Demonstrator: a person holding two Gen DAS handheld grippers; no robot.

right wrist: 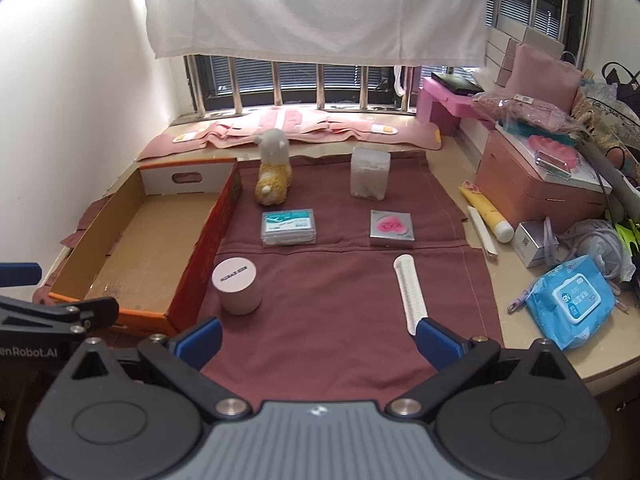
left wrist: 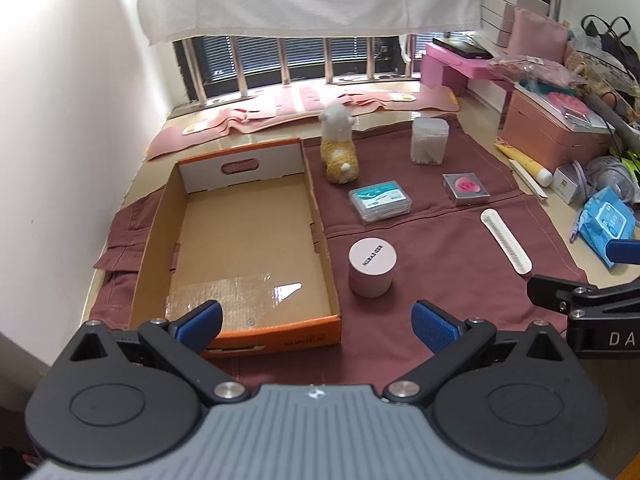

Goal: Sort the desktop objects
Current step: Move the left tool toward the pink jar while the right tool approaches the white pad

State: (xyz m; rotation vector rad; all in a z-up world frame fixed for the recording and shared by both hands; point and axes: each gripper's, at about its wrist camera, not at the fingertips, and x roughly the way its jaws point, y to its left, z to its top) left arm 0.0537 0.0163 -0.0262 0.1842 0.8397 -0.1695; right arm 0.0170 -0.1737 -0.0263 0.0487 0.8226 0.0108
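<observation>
Over the tabletop (right wrist: 520, 344), left tool (left wrist: 316, 326) and right tool (right wrist: 318, 338) are both hovering wide open, gripping nothing. Box (left wrist: 240, 240) is sitting empty at left; jar (right wrist: 236, 286), floss case (right wrist: 289, 227), plush (right wrist: 272, 176), comb (right wrist: 410, 292) are lying on cloth (right wrist: 320, 340) beside it.

On the left hand-held gripper (right wrist: 16, 270), seen at the left edge of the right wrist view, white lettering reads "enRobot.AI", cut off at the frame edge. On the right hand-held gripper (left wrist: 624, 250), at the right edge of the left wrist view, "DA" shows, also cut off. Dark print on the pink jar's (left wrist: 372, 268) lid is too blurred to read.
</observation>
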